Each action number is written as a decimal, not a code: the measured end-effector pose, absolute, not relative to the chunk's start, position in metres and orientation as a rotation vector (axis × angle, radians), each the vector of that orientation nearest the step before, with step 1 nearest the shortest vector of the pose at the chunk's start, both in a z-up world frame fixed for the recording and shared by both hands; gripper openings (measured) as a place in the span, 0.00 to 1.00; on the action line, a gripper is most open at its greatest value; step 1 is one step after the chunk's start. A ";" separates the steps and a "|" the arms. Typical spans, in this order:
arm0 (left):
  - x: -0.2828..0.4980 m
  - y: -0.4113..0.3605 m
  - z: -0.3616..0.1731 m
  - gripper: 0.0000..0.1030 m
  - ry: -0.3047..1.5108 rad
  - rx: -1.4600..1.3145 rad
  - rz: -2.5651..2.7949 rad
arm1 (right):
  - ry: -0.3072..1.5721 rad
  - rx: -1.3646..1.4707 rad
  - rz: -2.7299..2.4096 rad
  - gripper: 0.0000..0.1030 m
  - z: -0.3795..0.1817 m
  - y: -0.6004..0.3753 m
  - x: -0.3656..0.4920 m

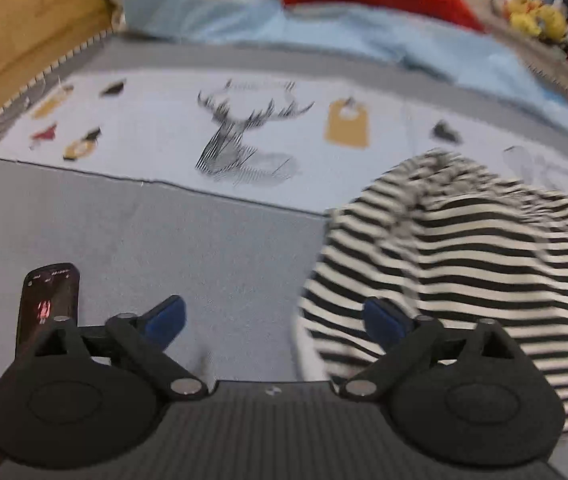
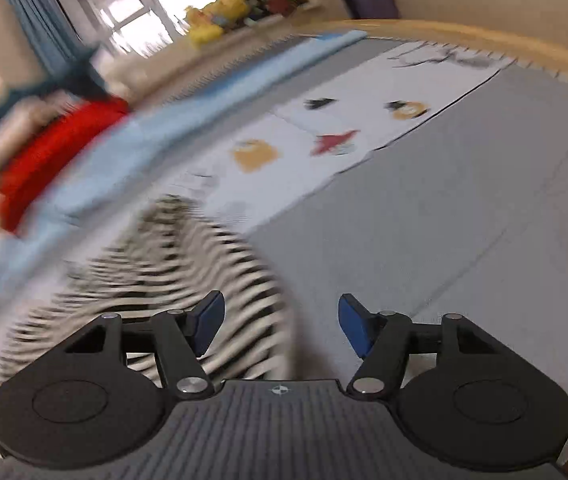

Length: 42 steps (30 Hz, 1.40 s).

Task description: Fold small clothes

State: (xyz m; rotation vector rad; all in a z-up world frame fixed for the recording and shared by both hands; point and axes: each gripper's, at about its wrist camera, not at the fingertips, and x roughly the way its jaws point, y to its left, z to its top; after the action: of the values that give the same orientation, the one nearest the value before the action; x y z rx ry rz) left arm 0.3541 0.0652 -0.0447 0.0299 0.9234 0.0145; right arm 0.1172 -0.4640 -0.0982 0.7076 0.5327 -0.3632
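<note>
Both tongs apart, empty: L gripper (image 1: 274,320) w/ top (image 1: 456,248) at 3 o'clock, R gripper (image 2: 282,326) w/ it at 9, prob. flanking for edge grabs.

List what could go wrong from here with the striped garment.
1. The striped garment lies bunched, not flat; gripping it as it is could trap several layers and spoil the fold.
2. Both the left gripper and the right gripper are open and hold nothing, and both views are blurred, so a pinch now may miss the hem.
</note>
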 end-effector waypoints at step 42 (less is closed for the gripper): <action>0.246 0.003 -0.088 1.00 0.949 0.017 -0.069 | 0.665 0.495 -0.097 0.65 -0.130 -0.325 0.101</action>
State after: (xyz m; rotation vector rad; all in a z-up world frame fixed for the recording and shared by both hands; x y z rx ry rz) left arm 0.2462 0.0031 -0.0882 0.0166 0.9485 -0.0689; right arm 0.1015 -0.3251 -0.1296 0.4946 0.6653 -0.0974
